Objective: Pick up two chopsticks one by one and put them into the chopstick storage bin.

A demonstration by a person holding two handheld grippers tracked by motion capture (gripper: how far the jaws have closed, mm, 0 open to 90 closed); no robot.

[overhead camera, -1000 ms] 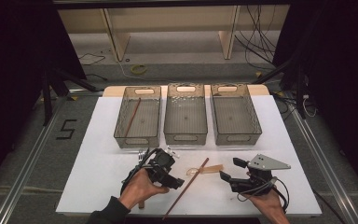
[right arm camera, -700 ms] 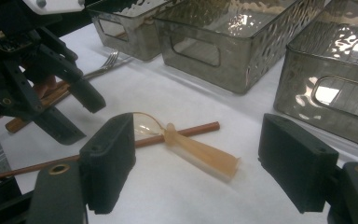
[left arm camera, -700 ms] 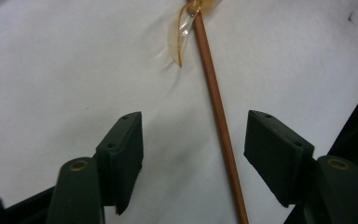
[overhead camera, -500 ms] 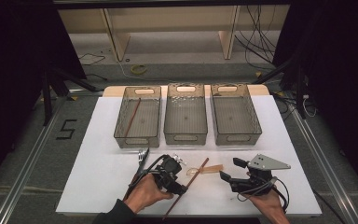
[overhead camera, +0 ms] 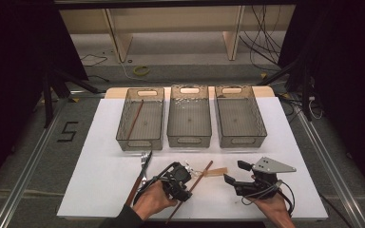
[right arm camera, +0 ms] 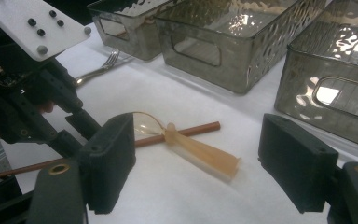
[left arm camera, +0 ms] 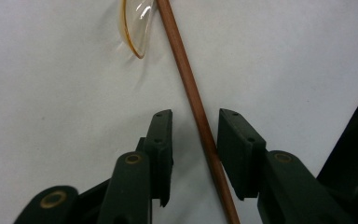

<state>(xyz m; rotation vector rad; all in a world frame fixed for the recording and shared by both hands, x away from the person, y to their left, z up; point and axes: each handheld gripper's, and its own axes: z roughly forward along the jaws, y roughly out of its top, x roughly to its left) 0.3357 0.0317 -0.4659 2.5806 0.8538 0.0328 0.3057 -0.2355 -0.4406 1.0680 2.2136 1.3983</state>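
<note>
Left gripper (left arm camera: 195, 140) now astride chopstick (left arm camera: 193, 100)

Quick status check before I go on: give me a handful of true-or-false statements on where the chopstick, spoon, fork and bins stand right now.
1. The left gripper has its jaws open on either side of the brown chopstick. True.
2. The clear plastic spoon lies inside the middle bin. False: it lies on the white table, across the chopstick.
3. The left bin holds one brown chopstick. True.
4. The right gripper is clamped on the spoon. False: its jaws are open, with nothing between them.
5. The metal fork rests in the right bin. False: it lies on the table in front of the left bin.
</note>
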